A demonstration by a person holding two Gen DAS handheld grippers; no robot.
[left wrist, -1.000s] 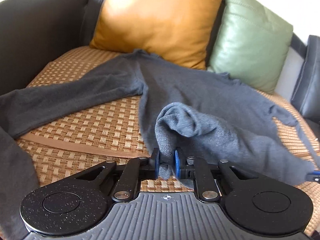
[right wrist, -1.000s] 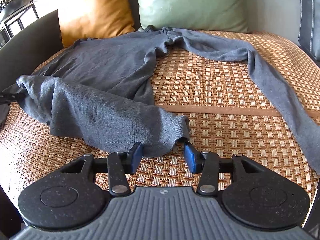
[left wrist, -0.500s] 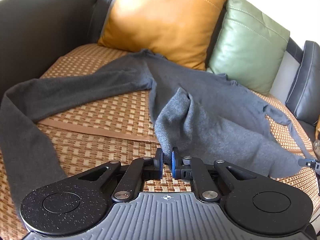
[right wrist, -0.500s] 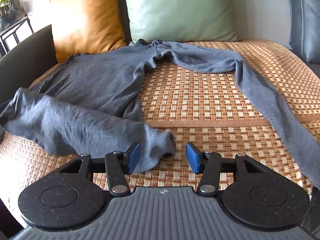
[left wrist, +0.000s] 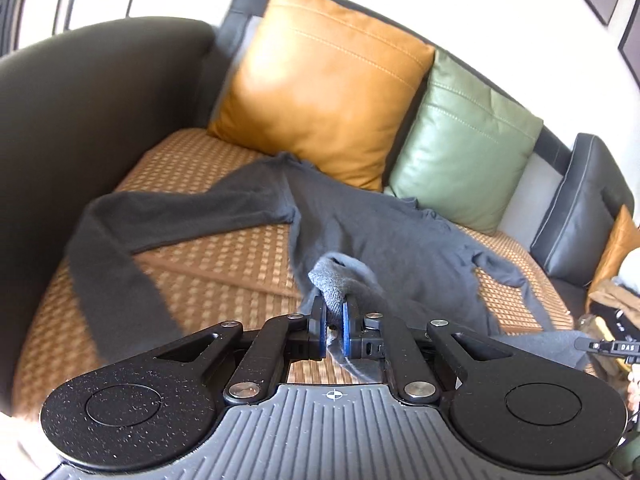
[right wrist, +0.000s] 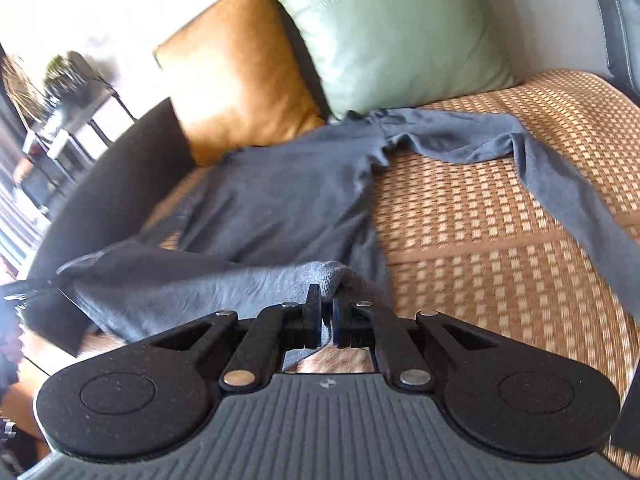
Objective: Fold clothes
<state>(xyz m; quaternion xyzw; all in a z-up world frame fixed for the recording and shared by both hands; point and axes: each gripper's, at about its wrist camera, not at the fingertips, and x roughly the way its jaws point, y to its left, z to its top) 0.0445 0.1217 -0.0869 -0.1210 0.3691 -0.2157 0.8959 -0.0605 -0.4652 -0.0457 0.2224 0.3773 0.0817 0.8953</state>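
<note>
Both claws pinched the hem of the grey sweater (left wrist: 380, 236) on the sofa.

We saw the left claw (left wrist: 334, 322) clamped on 1 hem corner and the right claw (right wrist: 327, 316) clamped on the other; the sweater lay on the woven mat (right wrist: 480, 216) below the orange cushion (left wrist: 320, 80) and green cushion (left wrist: 464, 152). Motion blur smeared both views, and 1 sleeve ran out of frame.
</note>
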